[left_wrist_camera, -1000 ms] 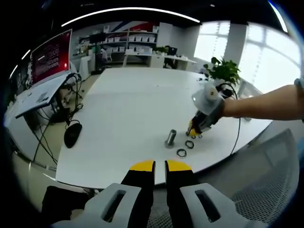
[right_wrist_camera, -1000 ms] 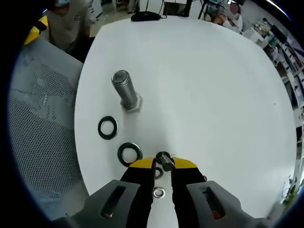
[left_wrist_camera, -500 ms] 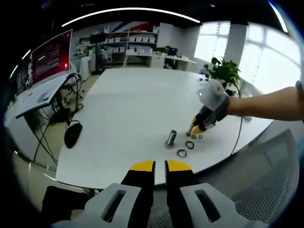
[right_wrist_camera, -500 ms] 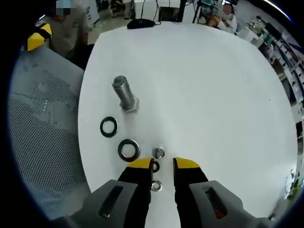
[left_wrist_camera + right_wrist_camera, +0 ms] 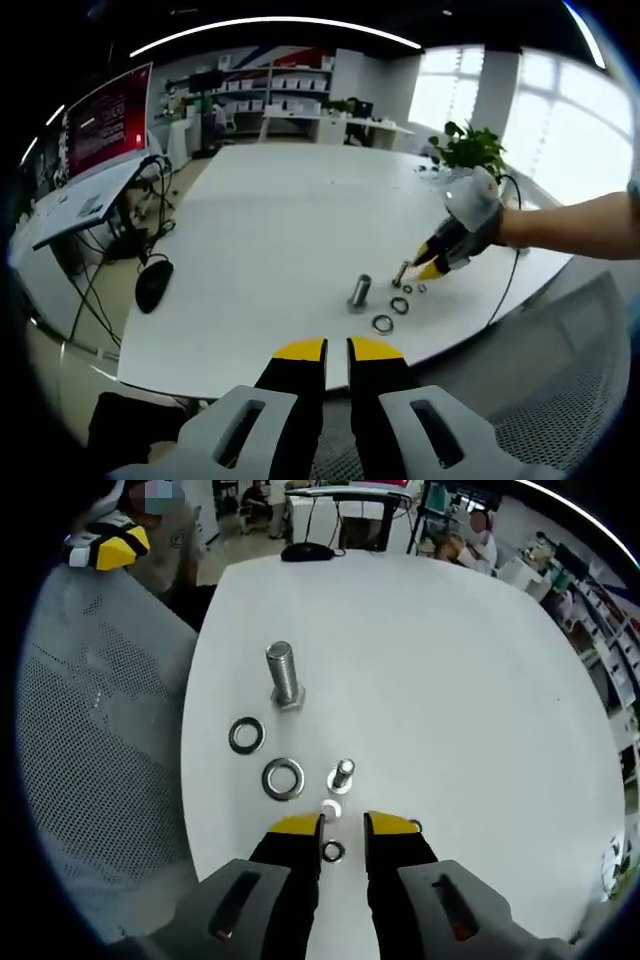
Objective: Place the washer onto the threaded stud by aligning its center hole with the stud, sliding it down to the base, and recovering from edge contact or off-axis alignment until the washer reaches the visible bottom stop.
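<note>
The big threaded stud [image 5: 285,677] stands head-down on the white table [image 5: 450,680]; in the left gripper view the stud [image 5: 359,292] is near the front edge. Two large washers [image 5: 246,735] [image 5: 283,778] lie flat beside it. A small bolt [image 5: 342,774] stands upright, with a small washer [image 5: 331,808] just before it and another small ring [image 5: 332,851] between my right jaws. My right gripper [image 5: 342,826] is open, empty, hovering short of the small bolt. My left gripper [image 5: 337,350] is shut, empty, held back off the table's edge.
A mesh chair back [image 5: 90,740] lies left of the table in the right gripper view. A person [image 5: 165,530] stands beyond it. A black mouse [image 5: 308,551] sits at the far table edge. A potted plant [image 5: 468,150] and cables [image 5: 505,280] are at the right.
My right gripper opened, left the small bolt standing on the table, and pulled back from it. My left gripper has stayed where it was.
</note>
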A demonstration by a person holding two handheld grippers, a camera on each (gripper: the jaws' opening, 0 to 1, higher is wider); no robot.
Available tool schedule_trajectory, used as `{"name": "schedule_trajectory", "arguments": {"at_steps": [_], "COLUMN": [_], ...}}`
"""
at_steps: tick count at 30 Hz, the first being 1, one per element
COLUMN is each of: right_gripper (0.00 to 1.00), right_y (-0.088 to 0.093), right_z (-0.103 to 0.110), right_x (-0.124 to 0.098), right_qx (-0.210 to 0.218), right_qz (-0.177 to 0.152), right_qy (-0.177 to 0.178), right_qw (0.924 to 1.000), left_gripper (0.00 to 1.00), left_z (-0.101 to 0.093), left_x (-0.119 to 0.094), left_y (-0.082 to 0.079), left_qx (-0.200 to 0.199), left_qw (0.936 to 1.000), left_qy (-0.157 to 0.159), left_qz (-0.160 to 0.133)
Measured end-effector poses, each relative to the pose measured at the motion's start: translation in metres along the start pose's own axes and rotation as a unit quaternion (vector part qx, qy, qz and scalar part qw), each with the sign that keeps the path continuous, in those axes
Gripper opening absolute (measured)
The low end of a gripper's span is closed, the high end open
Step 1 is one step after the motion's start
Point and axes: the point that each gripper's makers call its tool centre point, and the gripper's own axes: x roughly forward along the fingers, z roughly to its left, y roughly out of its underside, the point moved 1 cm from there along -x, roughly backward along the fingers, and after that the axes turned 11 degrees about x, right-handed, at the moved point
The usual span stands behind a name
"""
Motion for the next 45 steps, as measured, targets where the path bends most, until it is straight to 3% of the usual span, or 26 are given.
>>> {"name": "schedule_trajectory", "arguments": {"at_steps": [4, 6, 12, 24, 33, 39, 45], "right_gripper": [0.18, 0.18, 0.18, 0.18, 0.15, 0.15, 0.16], "right_y": [0.009, 0.021, 0.034, 0.039, 0.037, 0.037, 0.041], "right_z": [0.001, 0.001, 0.005, 0.002, 0.0, 0.0, -0.002], "right_x": [0.003, 0.007, 0.014, 0.02, 0.022, 0.021, 0.019], "right_qx": [-0.004, -0.015, -0.009, -0.004, -0.001, 0.007, 0.008], "right_qz": [0.003, 0.025, 0.048, 0.07, 0.066, 0.04, 0.058], "right_qy": [0.001, 0.004, -0.009, -0.013, -0.022, -0.027, -0.025], "right_qw": [1.0, 0.9996, 0.9988, 0.9974, 0.9976, 0.9988, 0.998], "left_gripper": [0.05, 0.05, 0.05, 0.05, 0.05, 0.05, 0.05], "left_z": [0.0, 0.001, 0.0, 0.0, 0.0, 0.0, 0.0], "left_x": [0.0, 0.0, 0.0, 0.001, 0.001, 0.0, 0.001], "left_y": [0.0, -0.001, 0.0, 0.0, 0.0, 0.0, 0.0], "left_qx": [0.0, -0.001, 0.001, 0.002, 0.001, 0.001, 0.001], "left_qw": [1.0, 1.0, 1.0, 1.0, 1.0, 1.0, 1.0], "left_qy": [0.0, -0.001, 0.002, 0.002, 0.001, 0.0, 0.001], "left_qz": [-0.001, -0.003, 0.001, 0.001, 0.001, 0.001, 0.002]}}
